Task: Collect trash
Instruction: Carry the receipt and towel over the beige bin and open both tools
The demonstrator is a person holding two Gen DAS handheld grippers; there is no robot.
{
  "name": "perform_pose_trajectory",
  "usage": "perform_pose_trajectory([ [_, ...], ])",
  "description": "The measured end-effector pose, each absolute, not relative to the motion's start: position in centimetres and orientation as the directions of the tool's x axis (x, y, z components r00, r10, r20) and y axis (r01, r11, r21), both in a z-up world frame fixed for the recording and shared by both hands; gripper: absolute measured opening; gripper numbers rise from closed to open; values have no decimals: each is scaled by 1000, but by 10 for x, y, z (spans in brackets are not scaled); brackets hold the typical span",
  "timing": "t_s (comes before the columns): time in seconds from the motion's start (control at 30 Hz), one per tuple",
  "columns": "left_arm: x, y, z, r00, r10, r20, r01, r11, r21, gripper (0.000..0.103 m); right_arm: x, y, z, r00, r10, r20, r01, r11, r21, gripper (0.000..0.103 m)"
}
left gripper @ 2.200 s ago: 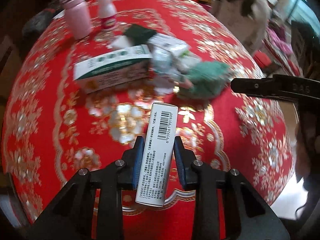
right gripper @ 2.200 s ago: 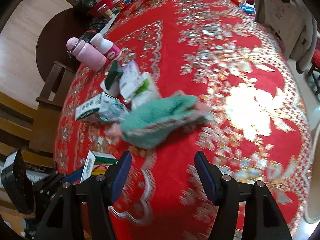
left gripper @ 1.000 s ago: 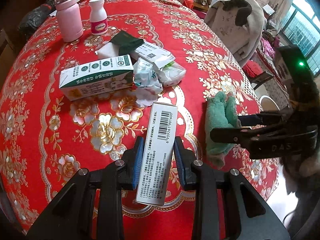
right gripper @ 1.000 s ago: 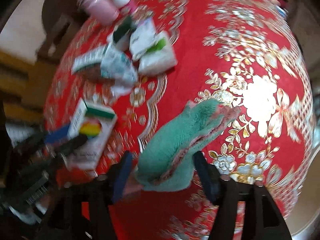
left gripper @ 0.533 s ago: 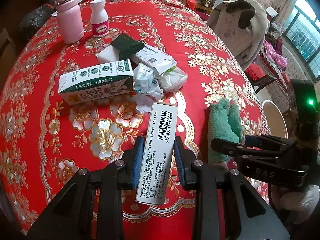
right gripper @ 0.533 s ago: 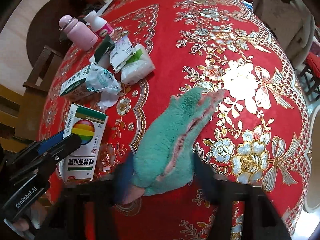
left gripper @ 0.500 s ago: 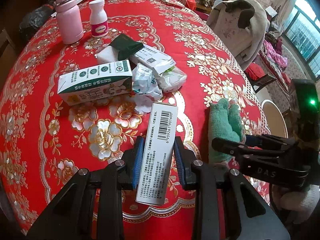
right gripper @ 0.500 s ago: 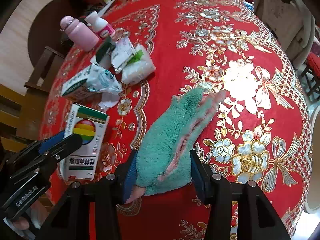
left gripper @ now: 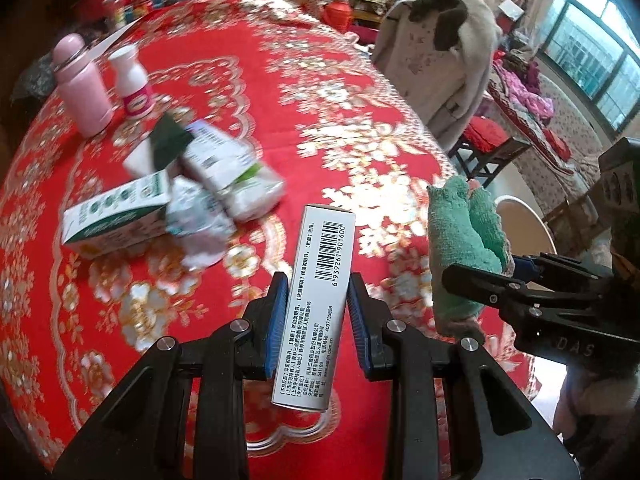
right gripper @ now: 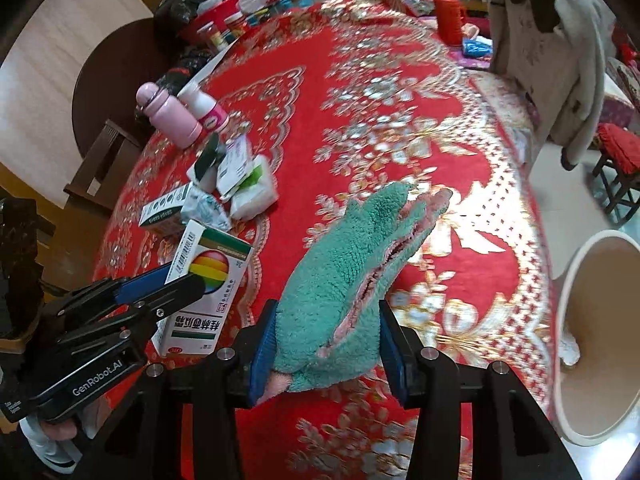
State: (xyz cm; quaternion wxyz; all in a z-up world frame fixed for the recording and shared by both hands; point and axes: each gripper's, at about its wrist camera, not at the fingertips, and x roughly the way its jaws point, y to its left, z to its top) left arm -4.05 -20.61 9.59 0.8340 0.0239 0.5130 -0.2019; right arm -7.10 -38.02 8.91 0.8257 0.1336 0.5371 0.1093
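Both tongs full so I carry 2 things at once: L gripper (left gripper: 316, 316) pinches box (left gripper: 316, 304) tight, R gripper (right gripper: 326, 344) squeezes green cloth (right gripper: 352, 276), lifted toward bin (right gripper: 592, 344) beside table (right gripper: 400, 128).

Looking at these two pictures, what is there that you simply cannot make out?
- Heap of packets, left wrist view: motion blur smears the print.
- White bin, right wrist view: the picture's edge cuts it off, and its bottom is out of sight.
- Medicine box, right wrist view: the left gripper covers part of its face.
- Far-end clutter: too small to identify.

Black grippers, blue-padded fingers (left gripper: 277, 327), silver screws, white sleeve (right gripper: 48, 450)
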Motion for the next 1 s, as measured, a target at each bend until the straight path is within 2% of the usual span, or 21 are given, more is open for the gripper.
perform_pose_trajectory([
  [1.0,-60,-373,106,291,-444,-847,596,777,-202,28,-144,-537,92,469,173,-866,254,913,320,46],
])
